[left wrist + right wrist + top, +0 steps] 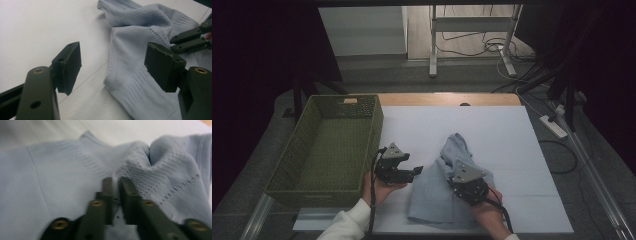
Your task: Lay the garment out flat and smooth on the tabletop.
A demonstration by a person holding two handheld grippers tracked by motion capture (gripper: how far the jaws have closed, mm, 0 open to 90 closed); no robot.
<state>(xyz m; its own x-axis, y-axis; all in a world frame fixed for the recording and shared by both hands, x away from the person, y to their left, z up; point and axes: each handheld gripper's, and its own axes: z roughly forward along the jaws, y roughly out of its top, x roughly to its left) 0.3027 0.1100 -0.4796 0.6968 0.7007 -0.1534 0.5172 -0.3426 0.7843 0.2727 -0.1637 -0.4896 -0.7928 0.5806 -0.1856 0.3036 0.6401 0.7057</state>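
right gripper (pixel 460 179) fingers pinch the shirt (pixel 447 192) mid-fold; left gripper (pixel 412 172) (fingers wide, empty) sits just beside its left edge.

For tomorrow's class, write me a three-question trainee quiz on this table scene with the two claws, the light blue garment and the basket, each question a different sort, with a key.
1. True or false: the right claw is shut on the light blue garment.
2. Multiple choice: the green woven basket stands A) at the table's left side, B) on top of the garment, C) at the table's right edge.
3. Short answer: how do the left claw jaws stand, and is any fabric pinched between them?

Key
1. True: its jaws pinch a raised fold of the fabric.
2. A.
3. Open; nothing is pinched, and the garment lies on the white table cover beyond them.
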